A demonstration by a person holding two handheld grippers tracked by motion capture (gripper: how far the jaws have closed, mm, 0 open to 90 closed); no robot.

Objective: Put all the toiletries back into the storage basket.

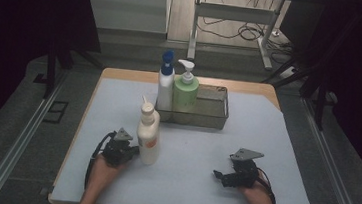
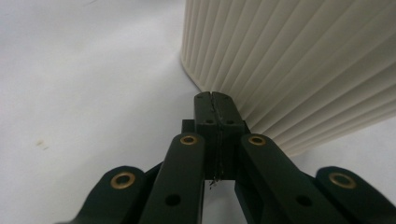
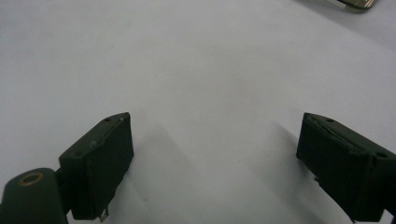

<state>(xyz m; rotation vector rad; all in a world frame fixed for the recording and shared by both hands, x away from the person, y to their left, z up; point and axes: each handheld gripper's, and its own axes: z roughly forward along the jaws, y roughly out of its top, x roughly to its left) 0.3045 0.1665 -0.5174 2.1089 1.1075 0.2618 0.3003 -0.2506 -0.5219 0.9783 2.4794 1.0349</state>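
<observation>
A cream ribbed bottle with a pointed nozzle stands upright on the pale mat, left of centre. My left gripper lies just to its left, shut with nothing between its jaws. In the left gripper view the closed tip sits right at the foot of the ribbed bottle; whether it touches I cannot tell. My right gripper rests low on the mat at the front right, pointing left. Its jaws stand wide open over bare mat.
A wire mesh basket stands at the back centre of the table. It holds a white bottle with a blue cap and a green pump bottle at its left end. A corner of the basket shows in the right gripper view.
</observation>
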